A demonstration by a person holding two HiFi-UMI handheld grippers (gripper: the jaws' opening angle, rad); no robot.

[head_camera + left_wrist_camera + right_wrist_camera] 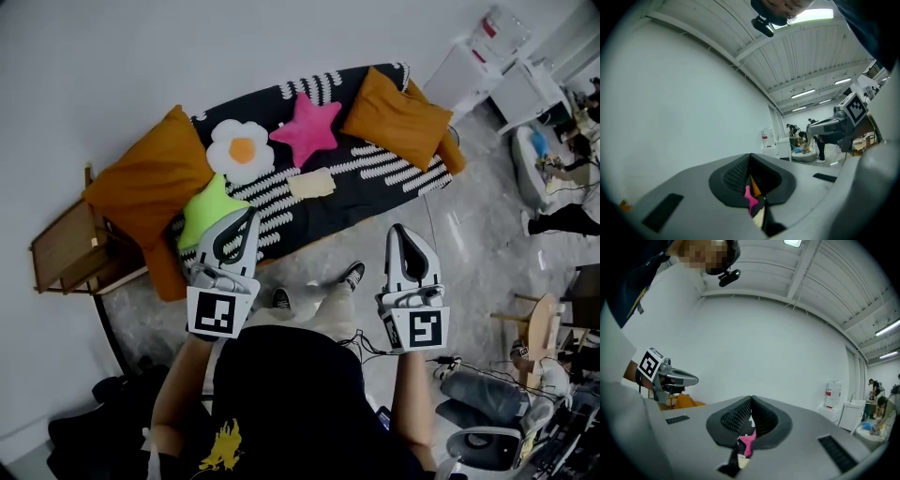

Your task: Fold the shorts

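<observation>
Patterned sofa [375, 173] is loaded with pink star pillow [307, 129], flower pillow [241, 148], green pillow [208, 211]. Large orange cushion [145, 178] is propped at one end, smaller orange cushion [398, 117] at the other.

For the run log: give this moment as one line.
left gripper: shut, empty | right gripper: shut, empty | beige cloth: lying on sofa, untouched

Your left gripper [246, 217] and right gripper [399, 232] have smooth, matt grey plastic shells, and their pads [738, 417] are black, ribbed and rubbery-looking. The shorts [311, 185] are soft, matt beige cloth, lying on a sofa cover [375, 169] of black woven fabric patterned in white. The orange cushion [150, 178] looks like matt cloth, the pink star [307, 129] like plush. The side table [66, 248] is bare wood and the floor [469, 234] is glossy
</observation>
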